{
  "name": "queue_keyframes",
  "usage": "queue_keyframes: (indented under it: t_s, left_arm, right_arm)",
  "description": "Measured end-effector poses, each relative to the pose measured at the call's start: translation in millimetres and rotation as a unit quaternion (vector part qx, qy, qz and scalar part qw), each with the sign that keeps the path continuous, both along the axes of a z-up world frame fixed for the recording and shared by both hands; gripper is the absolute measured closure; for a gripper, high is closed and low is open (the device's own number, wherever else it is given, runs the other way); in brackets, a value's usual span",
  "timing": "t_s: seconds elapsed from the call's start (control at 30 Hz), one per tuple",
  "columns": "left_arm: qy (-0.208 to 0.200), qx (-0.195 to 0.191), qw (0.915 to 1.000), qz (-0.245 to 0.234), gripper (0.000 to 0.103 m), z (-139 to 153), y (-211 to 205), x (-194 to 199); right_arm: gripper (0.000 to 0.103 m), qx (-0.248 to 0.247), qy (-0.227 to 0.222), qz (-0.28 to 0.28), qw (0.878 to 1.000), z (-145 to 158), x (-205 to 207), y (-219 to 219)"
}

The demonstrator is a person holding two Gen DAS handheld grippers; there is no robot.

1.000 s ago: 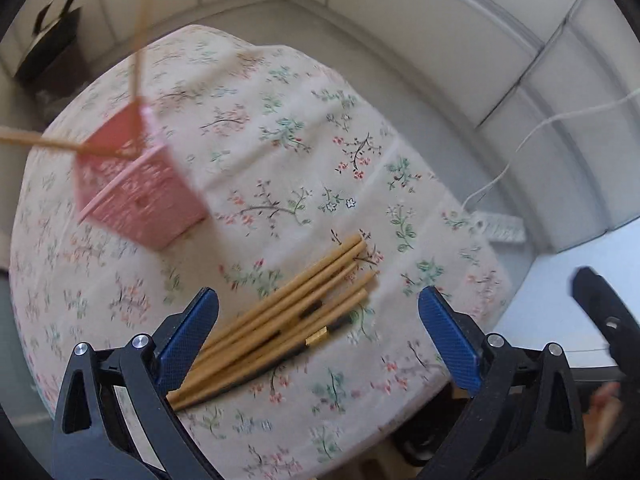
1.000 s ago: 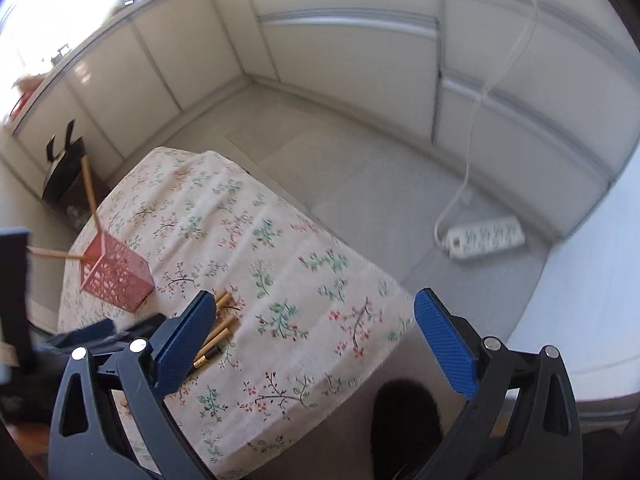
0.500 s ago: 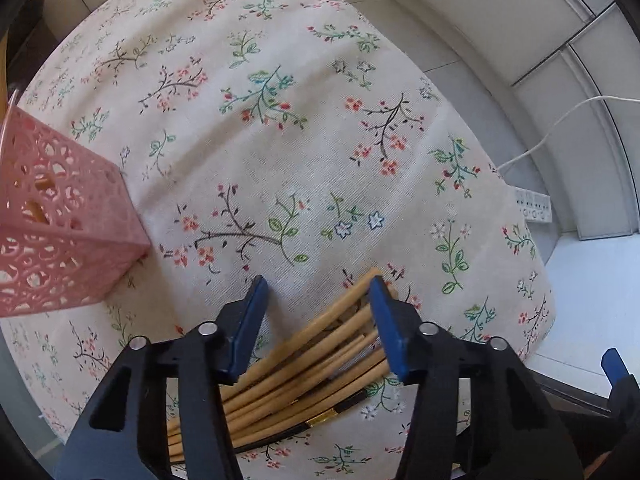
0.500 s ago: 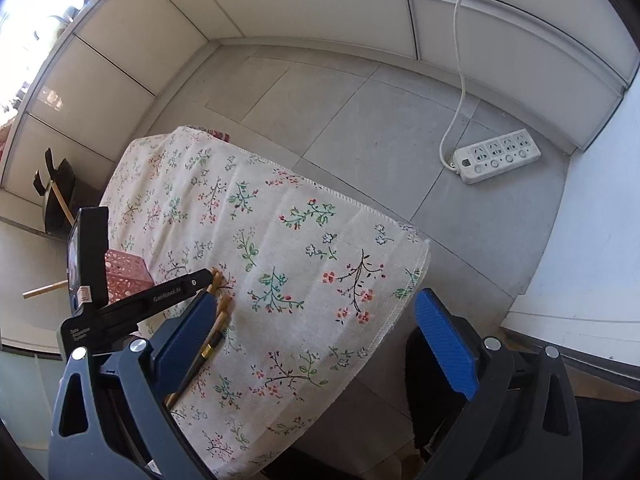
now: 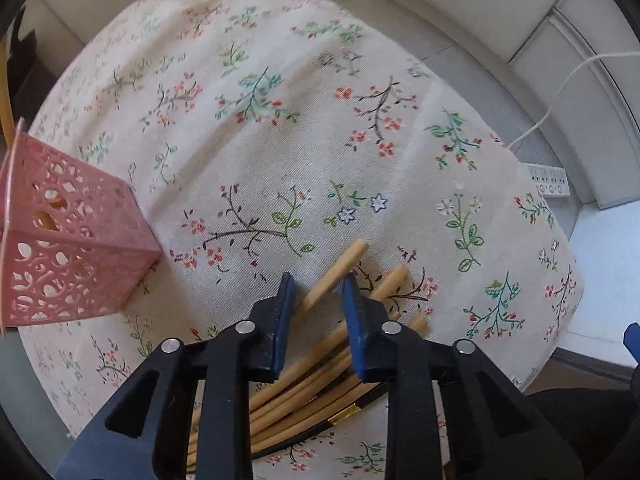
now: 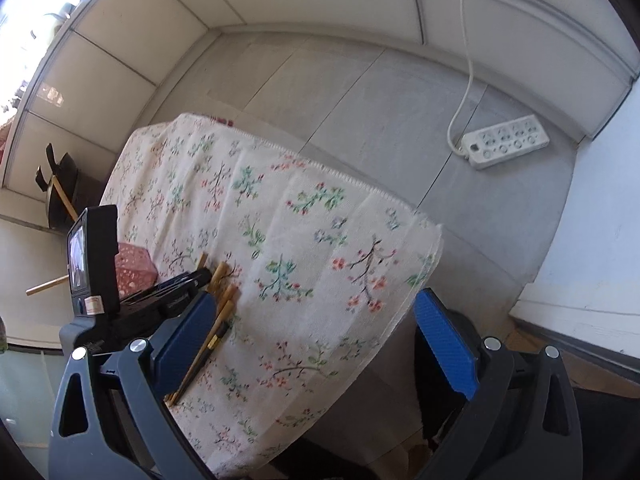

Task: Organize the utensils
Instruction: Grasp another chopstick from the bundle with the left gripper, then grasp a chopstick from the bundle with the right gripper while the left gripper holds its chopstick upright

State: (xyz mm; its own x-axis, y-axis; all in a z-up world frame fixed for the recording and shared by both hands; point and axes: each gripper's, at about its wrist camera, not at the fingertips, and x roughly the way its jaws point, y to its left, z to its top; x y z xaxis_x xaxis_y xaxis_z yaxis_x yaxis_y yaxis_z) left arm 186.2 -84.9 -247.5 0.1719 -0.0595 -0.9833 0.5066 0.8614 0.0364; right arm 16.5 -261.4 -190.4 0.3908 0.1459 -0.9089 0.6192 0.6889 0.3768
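The chopsticks (image 5: 320, 376) lie bundled on the flowered tablecloth (image 5: 280, 120) near its edge. My left gripper (image 5: 318, 292) has its jaws drawn narrow around one stick; whether they touch it I cannot tell. The pink basket (image 5: 60, 248) stands nearby. My right gripper (image 6: 316, 340) hangs wide apart, holding nothing.

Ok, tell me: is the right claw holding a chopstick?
No. The right claw stands wide open and empty, while the chopsticks lie on the tablecloth.

Pink lattice basket (image 5: 68, 256), tan chopsticks (image 5: 320, 380), cream floral tablecloth (image 5: 280, 140).
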Motion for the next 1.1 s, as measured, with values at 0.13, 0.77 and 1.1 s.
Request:
queue_keyframes:
  t_s: [0.13, 0.77, 1.1]
  left_arm:
    - [-0.044, 0.002, 0.999, -0.01, 0.085, 8, 4, -14]
    - [-0.167, -0.125, 0.9779, 0.022, 0.093, 142, 98, -87]
    - [-0.213, -0.175, 0.9607, 0.028, 0.095, 186, 133, -114]
  right_arm:
    - [0.006, 0.008, -0.001, 0.002, 1.0, -1, 4, 7]
    - [0.053, 0.085, 0.08, 0.061, 0.991, -43, 76, 78]
    - [0.076, 0.148, 0.05, 0.063, 0.986, -55, 111, 95]
